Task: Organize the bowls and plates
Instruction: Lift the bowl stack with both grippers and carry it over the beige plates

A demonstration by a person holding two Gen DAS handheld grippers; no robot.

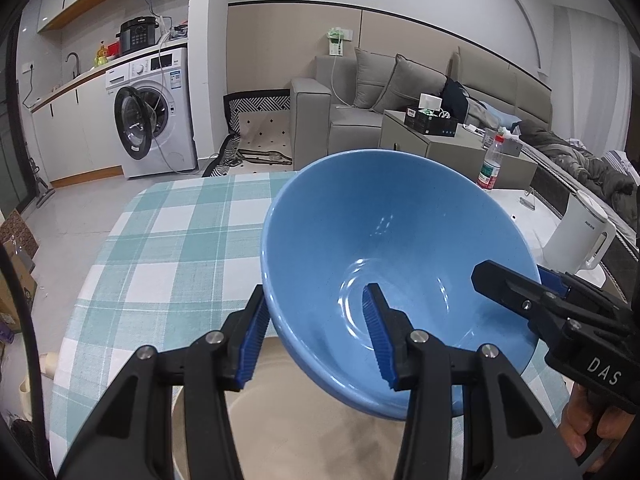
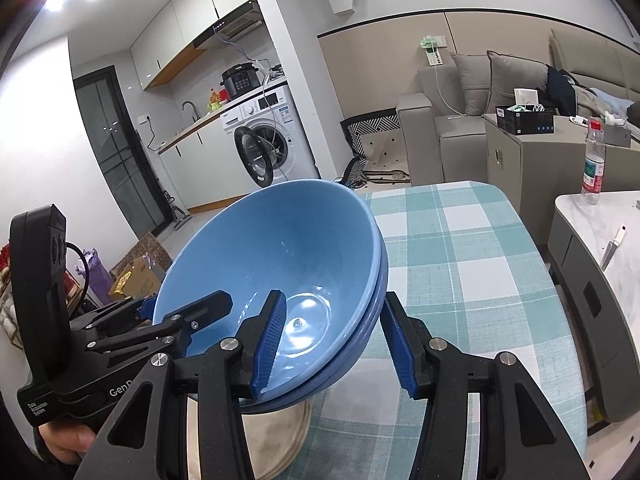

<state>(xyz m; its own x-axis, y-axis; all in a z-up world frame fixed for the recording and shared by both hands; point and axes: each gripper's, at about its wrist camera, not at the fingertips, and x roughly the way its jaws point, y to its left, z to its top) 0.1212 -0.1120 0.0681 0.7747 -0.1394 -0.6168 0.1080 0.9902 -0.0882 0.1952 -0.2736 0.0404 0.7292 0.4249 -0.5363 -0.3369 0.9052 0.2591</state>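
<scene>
Seen from the left wrist, the left gripper [image 1: 316, 336] was clamped on the near rim of the blue bowl [image 1: 384, 236], one pad inside and one outside, tilting it above a beige plate [image 1: 304, 432] near the front edge of the checked table [image 1: 168, 236]. The right gripper [image 1: 516, 284] gripped the opposite rim, apparently sharing the load. From the right wrist, the right gripper [image 2: 334, 344] straddled what looked like two nested blue bowls [image 2: 276, 264], held clear over the plate [image 2: 280, 436].
</scene>
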